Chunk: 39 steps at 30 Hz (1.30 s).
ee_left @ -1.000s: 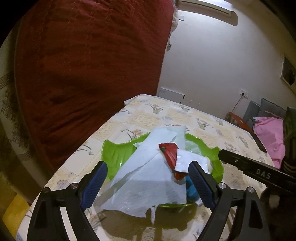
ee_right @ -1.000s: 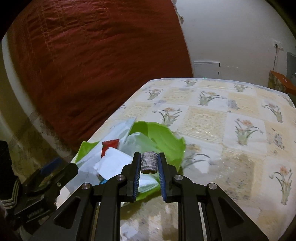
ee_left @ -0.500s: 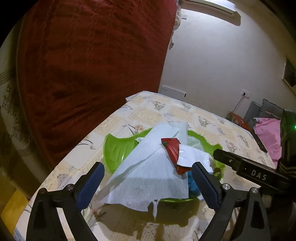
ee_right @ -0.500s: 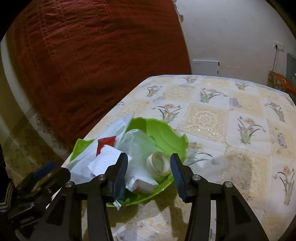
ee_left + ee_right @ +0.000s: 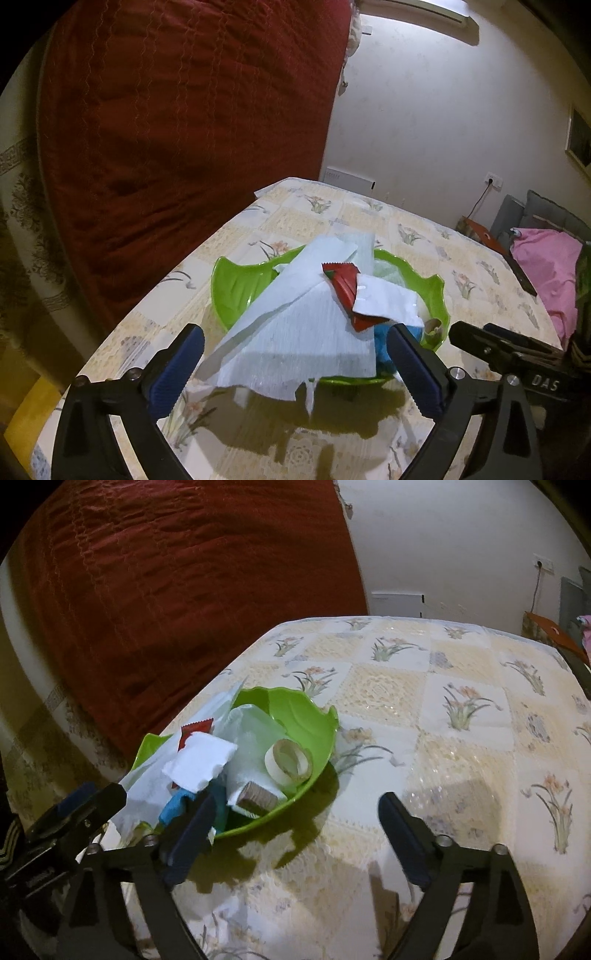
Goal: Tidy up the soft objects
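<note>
Two spread, empty grippers, left [image 5: 295, 363] and right [image 5: 295, 834], face a floral-clothed table [image 5: 461, 716] beside a red quilted mattress [image 5: 184, 129], where a green bowl [image 5: 310, 720] holds white paper sheets [image 5: 295, 332], a tape roll [image 5: 289, 762] and a red packet [image 5: 345, 284].

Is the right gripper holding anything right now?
No, the right gripper is open and empty, with the tape roll lying in the green bowl.
</note>
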Each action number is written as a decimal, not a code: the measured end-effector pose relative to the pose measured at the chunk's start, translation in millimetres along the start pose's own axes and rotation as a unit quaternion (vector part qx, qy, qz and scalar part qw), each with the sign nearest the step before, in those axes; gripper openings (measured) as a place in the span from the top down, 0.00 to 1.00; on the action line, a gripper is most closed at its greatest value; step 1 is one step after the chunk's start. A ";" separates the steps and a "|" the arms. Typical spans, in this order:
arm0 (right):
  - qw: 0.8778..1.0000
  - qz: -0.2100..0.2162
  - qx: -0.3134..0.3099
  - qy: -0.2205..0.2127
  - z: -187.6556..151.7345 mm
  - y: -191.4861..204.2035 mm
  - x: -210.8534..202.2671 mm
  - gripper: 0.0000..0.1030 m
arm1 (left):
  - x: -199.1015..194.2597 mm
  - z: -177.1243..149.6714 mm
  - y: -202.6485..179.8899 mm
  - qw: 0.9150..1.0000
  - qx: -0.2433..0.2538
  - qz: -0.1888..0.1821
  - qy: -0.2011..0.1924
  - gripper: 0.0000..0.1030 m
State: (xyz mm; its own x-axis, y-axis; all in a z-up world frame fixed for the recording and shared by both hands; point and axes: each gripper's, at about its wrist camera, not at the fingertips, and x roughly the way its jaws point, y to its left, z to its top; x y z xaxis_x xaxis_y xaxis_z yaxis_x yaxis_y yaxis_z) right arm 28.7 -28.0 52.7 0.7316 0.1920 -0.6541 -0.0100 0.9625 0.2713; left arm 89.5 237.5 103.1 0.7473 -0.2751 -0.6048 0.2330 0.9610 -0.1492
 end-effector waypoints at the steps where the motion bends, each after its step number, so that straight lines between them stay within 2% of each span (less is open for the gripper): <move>1: 1.000 -0.001 0.000 -0.003 -1.1 0.3 -2.0 0.08 | -0.8 -0.8 0.0 1.000 0.001 0.002 0.001 0.01; 5: 1.000 -0.013 -0.013 -0.019 -5.0 6.4 -9.6 0.00 | -4.9 -2.8 0.7 1.000 0.003 0.010 -0.001 0.01; 14: 0.998 -0.020 -0.048 -0.021 -13.4 22.7 -17.8 0.00 | -16.9 -6.3 3.3 0.999 0.008 0.030 -0.010 0.00; 31: 0.998 -0.023 -0.043 -0.028 -19.4 34.3 -39.8 0.00 | -34.1 -13.6 -0.8 0.998 0.036 0.052 -0.027 0.00; 39: 0.996 -0.049 -0.065 -0.035 -21.1 44.1 -43.0 0.00 | -36.4 -16.2 -3.2 0.996 0.051 0.066 -0.032 0.00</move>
State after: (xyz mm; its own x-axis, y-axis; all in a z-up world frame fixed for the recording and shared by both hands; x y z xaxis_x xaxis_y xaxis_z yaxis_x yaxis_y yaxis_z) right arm -17.6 10.3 77.9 0.7786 0.0869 -0.6215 -0.0218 0.9935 0.1115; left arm 51.5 244.9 113.0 0.8129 -0.1519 -0.5623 0.1898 0.9818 0.0092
